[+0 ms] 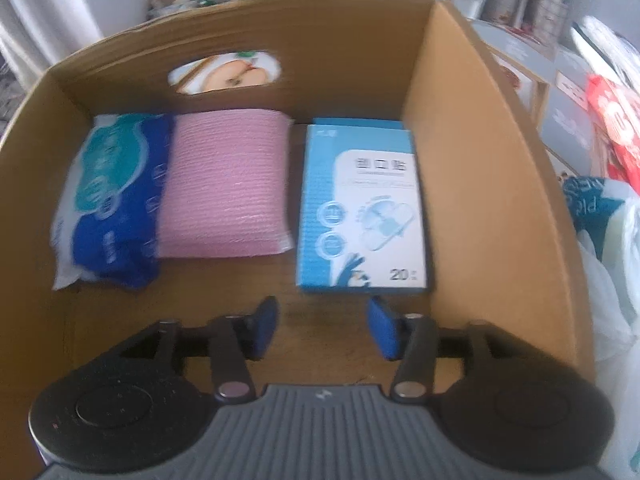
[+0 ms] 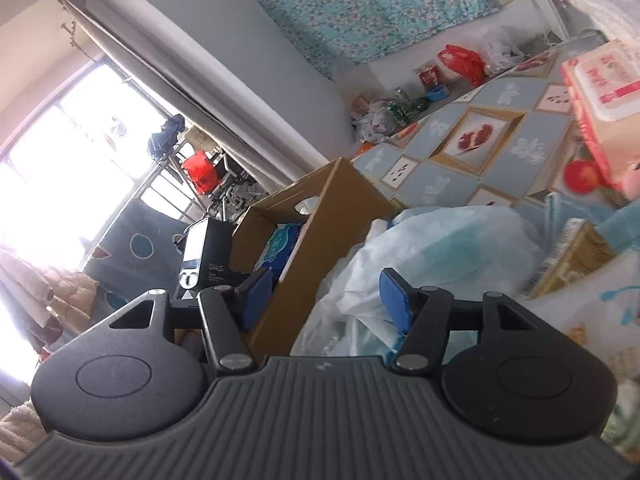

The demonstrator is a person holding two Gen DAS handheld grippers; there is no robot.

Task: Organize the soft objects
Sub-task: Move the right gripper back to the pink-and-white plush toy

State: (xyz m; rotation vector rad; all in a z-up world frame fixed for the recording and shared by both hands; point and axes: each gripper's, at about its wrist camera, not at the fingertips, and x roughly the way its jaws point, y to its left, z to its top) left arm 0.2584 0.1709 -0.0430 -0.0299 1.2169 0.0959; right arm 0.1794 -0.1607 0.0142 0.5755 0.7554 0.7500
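Observation:
A cardboard box (image 1: 480, 184) holds three items in a row: a blue and white tissue pack (image 1: 108, 200) at the left, a pink ribbed cloth (image 1: 228, 184) in the middle, and a light blue flat box (image 1: 360, 208) at the right. My left gripper (image 1: 322, 330) hangs over the box floor just in front of the flat box, open, with nothing between its blue pads. In the right wrist view the same cardboard box (image 2: 320, 232) stands ahead, the tissue pack (image 2: 280, 244) showing inside. My right gripper (image 2: 326, 300) is open and empty over a pale plastic bag (image 2: 436, 248).
A patterned tablecloth (image 2: 448, 184) covers the table behind the box. A red and white carton (image 2: 600, 108) and a yellow-edged packet (image 2: 576, 256) lie to the right of the bag. A black device (image 2: 204, 252) stands left of the box. More bags and clutter line the far wall.

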